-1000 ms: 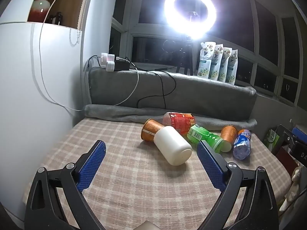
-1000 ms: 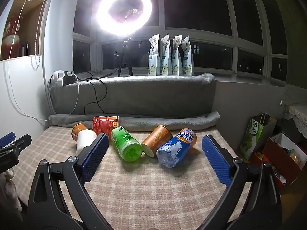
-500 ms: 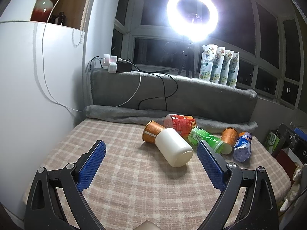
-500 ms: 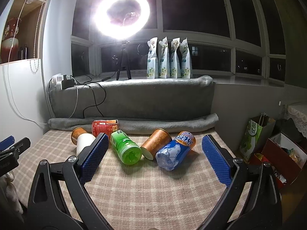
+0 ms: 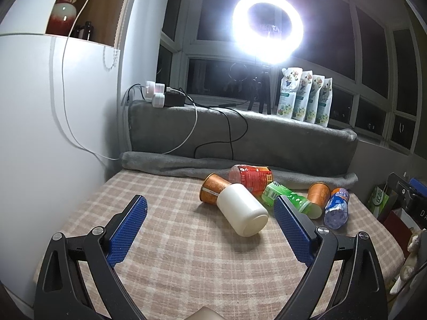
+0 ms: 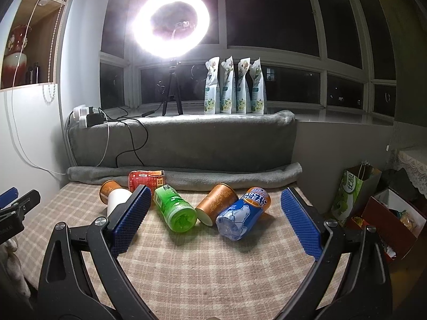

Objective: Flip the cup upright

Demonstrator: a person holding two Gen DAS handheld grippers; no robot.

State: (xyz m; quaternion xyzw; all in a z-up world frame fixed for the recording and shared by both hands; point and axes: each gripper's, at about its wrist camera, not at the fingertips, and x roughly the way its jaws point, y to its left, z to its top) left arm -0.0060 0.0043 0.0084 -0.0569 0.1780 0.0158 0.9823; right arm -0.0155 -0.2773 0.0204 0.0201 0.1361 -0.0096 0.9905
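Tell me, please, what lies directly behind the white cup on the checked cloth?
Behind the white cup lies an orange cup on its side, touching it, and behind that a red bottle. The white cup covers part of the orange cup, so its mouth cannot be seen.

A checked cloth surface [image 6: 202, 266] carries six toppled containers: white cup [image 5: 242, 213], two orange cups, three bottles

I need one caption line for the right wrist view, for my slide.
Open right gripper faces five tipped-over containers on a checked cloth; blue cup lies between its fingers.
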